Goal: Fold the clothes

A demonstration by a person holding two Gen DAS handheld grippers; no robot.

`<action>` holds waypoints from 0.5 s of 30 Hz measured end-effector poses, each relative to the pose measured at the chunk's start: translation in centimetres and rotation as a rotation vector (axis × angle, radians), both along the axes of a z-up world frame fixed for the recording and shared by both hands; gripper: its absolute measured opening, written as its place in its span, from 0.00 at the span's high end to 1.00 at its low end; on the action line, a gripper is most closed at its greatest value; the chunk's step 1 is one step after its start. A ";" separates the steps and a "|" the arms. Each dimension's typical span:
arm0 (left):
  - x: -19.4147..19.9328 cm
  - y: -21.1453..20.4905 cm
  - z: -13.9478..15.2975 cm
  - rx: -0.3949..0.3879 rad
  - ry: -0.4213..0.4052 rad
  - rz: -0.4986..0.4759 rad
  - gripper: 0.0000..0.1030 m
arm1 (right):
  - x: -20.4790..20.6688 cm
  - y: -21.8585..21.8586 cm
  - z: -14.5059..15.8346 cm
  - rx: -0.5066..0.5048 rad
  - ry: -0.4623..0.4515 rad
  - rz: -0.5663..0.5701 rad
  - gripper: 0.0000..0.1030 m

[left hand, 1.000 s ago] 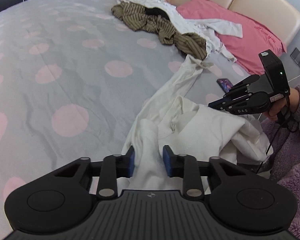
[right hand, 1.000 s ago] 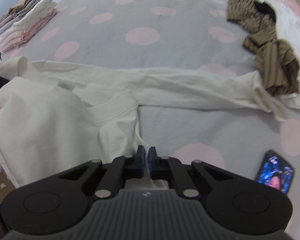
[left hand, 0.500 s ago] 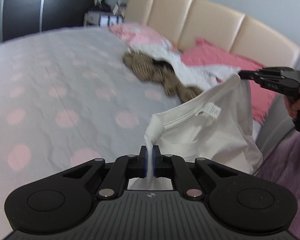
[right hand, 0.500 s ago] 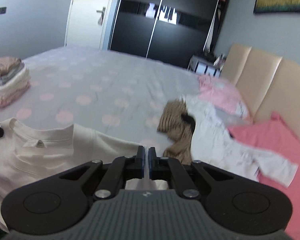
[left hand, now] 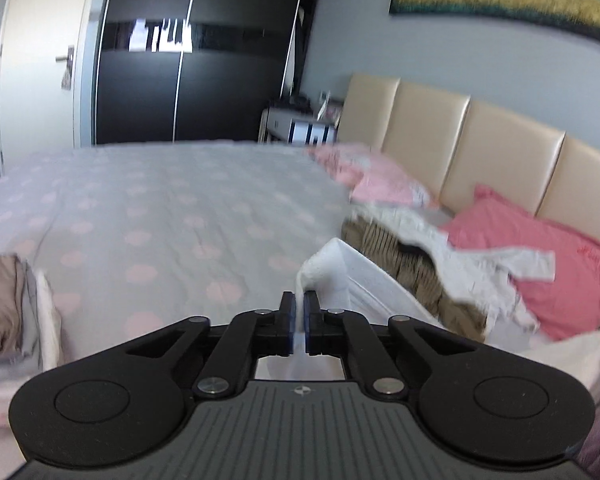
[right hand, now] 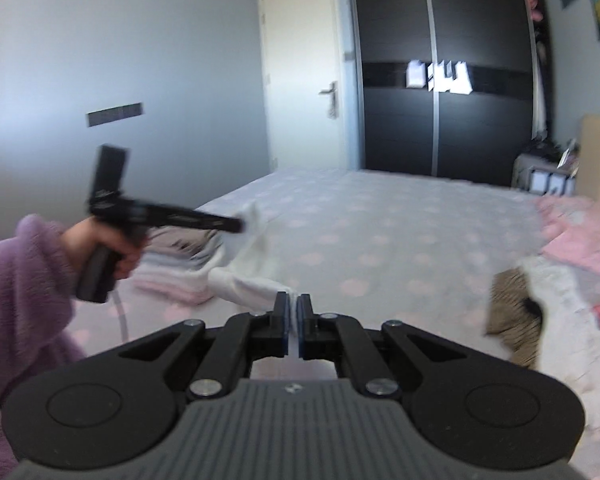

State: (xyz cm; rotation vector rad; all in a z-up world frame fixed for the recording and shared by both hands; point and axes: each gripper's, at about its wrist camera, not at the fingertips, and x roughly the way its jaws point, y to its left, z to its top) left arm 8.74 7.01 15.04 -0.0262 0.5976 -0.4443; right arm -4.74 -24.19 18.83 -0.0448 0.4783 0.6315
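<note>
A white long-sleeved shirt (left hand: 342, 276) hangs in the air over the grey bed with pink dots (left hand: 172, 216). My left gripper (left hand: 299, 312) is shut on one edge of it, and the cloth runs off to the lower right. My right gripper (right hand: 293, 312) is shut on another edge of the same shirt (right hand: 252, 276). In the right wrist view the cloth stretches left to the left gripper (right hand: 238, 225), which a hand in a purple sleeve (right hand: 24, 280) holds. The lower part of the shirt is hidden below both gripper bodies.
A stack of folded clothes (right hand: 172, 264) lies at the near left of the bed (left hand: 4, 312). A brown striped garment (left hand: 412, 268), a white garment (left hand: 472, 256) and pink pillows (left hand: 556, 264) lie by the beige headboard (left hand: 500, 160). A black wardrobe (right hand: 440, 72) and a door stand beyond.
The left gripper closed on the shirt, which lay on the bed. Both grippers rose and tilted up, lifting the shirt into the air; the wardrobe and walls came into view.
</note>
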 end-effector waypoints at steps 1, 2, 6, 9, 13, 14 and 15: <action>0.0 0.0 -1.0 0.016 0.029 0.004 0.97 | 0.0 0.8 -1.2 0.000 0.034 0.011 0.96; -0.2 0.3 -2.0 0.022 0.063 0.010 0.96 | 0.1 1.6 -2.8 0.004 0.078 0.020 0.96; -1.5 2.3 -5.5 0.035 0.182 0.059 0.72 | 0.6 4.5 -9.7 0.007 0.248 0.039 0.96; -3.6 3.3 -6.6 0.074 0.220 0.117 0.49 | 0.4 6.4 -13.0 -0.012 0.308 0.059 0.96; -6.6 4.1 -7.4 0.096 0.277 0.155 0.47 | 0.5 8.3 -14.8 -0.050 0.329 0.082 0.96; -7.3 4.1 -7.5 0.078 0.297 0.157 0.47 | 0.5 8.8 -15.1 -0.064 0.325 0.087 0.96; -8.2 4.1 -7.6 0.048 0.320 0.161 0.47 | 0.5 9.1 -15.3 -0.075 0.322 0.090 0.96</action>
